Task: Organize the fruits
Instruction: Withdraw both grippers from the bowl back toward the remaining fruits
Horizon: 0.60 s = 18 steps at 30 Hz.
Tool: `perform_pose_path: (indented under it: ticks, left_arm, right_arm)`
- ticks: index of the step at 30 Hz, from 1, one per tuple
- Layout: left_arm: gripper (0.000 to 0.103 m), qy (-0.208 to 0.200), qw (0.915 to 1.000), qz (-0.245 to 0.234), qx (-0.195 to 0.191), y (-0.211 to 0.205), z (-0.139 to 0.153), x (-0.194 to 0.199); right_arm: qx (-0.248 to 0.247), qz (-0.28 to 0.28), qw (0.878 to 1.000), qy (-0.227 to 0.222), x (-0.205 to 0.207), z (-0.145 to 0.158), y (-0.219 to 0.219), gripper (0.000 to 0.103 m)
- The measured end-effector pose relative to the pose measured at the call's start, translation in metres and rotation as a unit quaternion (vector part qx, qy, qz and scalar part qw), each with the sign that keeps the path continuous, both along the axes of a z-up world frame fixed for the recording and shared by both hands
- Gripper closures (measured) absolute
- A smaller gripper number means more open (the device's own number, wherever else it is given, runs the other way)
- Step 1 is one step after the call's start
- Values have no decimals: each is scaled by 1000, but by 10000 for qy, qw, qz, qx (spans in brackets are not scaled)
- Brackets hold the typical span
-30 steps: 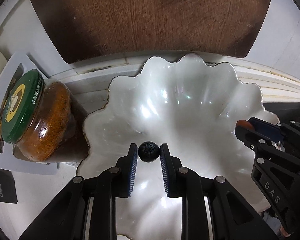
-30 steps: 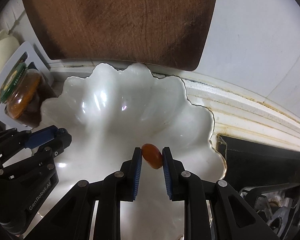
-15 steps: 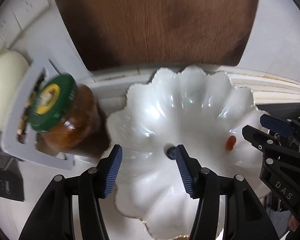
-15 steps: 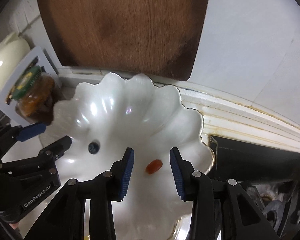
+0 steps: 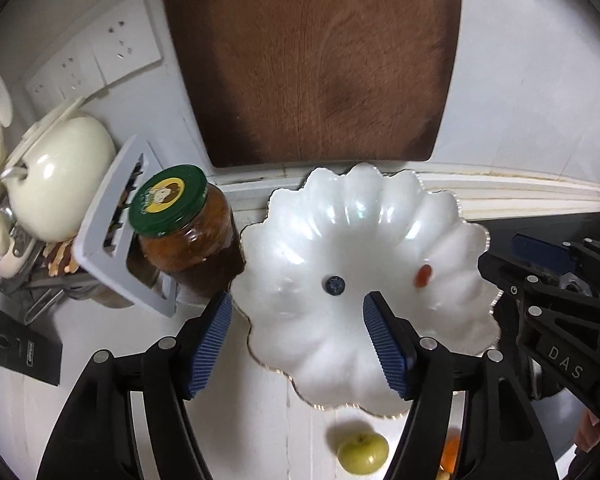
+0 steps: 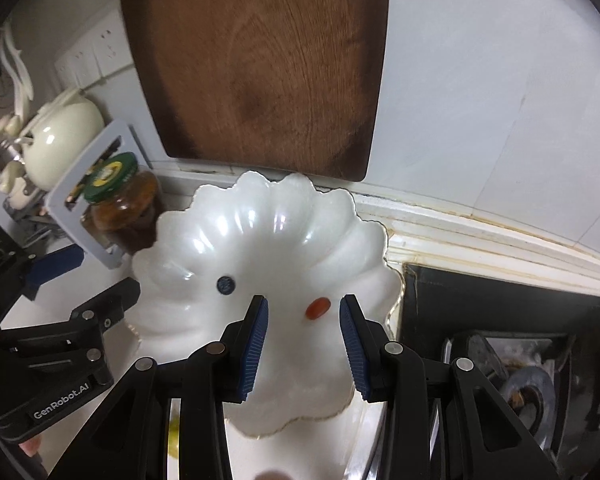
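Note:
A white scalloped bowl stands on the counter; it also shows in the right wrist view. A dark blueberry lies near its middle, also seen in the right wrist view. A small red tomato lies to its right, between my right fingers in the right wrist view. My left gripper is open and empty above the bowl's near left rim. My right gripper is open and empty above the bowl's near right part. A green fruit and something orange lie on the counter in front of the bowl.
A jar with a green lid stands close left of the bowl, beside a grey rack and a cream teapot. A wooden cutting board leans on the wall behind. A black stove lies to the right.
Both grippers opened, dropping the blueberry and the tomato into the bowl, then pulled back and up. The jaws now stand wider apart than half a second ago.

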<state>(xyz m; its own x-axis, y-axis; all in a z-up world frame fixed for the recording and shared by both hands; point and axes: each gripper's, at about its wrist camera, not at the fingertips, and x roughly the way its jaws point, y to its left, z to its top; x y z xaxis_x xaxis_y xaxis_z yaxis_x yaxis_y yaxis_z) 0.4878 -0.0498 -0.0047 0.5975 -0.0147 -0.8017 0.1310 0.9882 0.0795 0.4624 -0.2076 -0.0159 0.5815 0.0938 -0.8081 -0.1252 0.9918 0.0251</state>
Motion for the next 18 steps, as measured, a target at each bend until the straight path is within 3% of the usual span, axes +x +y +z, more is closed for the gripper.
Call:
perform_pose_path:
  ticks: [4,18]
  left_arm:
    - [29,-178,9998,-24,-130,8,11,-24]
    - [28,-893,9953,-252,-292,28,45,-109]
  right_arm:
    - [80,39,9999,-144,-21,8,1,64]
    - [284,187,9971,-680,-101,42,5,64]
